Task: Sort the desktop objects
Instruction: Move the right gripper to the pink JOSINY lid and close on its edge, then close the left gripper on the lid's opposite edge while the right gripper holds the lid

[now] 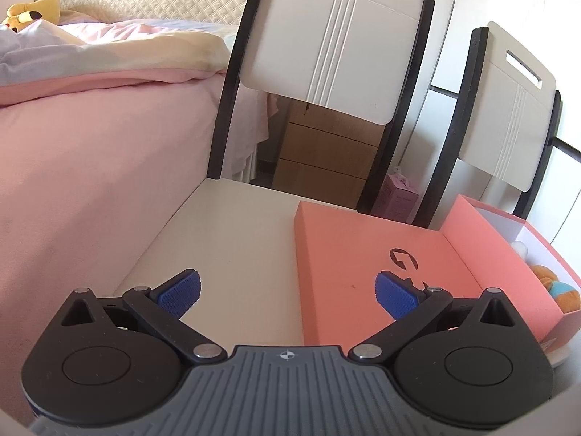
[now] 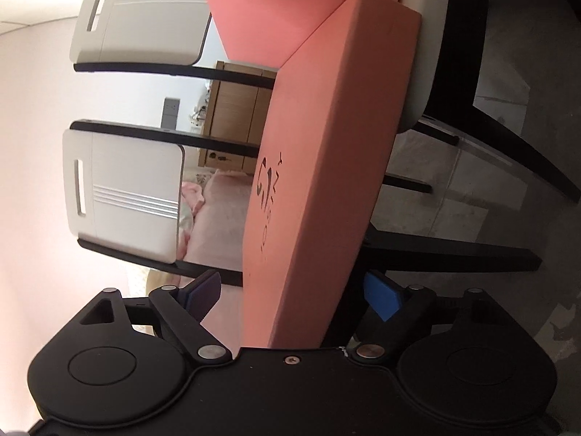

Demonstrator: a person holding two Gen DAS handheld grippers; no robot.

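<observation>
A salmon-pink box lid [image 1: 363,272] with a black logo lies flat on a white chair seat [image 1: 225,247]. It joins an open pink box [image 1: 483,232] on the right that holds plush toys [image 1: 555,287]. My left gripper [image 1: 287,294] hovers low over the lid's left edge, open and holding nothing. In the right wrist view, which is rolled sideways, the thick lid [image 2: 326,145] runs between the jaws of my right gripper [image 2: 292,298]. A gap shows between the left pad [image 2: 203,296] and the lid, so that gripper is open around it.
Two white chair backs [image 1: 334,43] [image 1: 508,116] with black frames rise behind the seats. A pink bed [image 1: 90,181] fills the left, with a yellow plush [image 1: 25,14] on it. Wooden drawers [image 1: 326,152] stand behind. Grey floor [image 2: 508,145] lies below the seats.
</observation>
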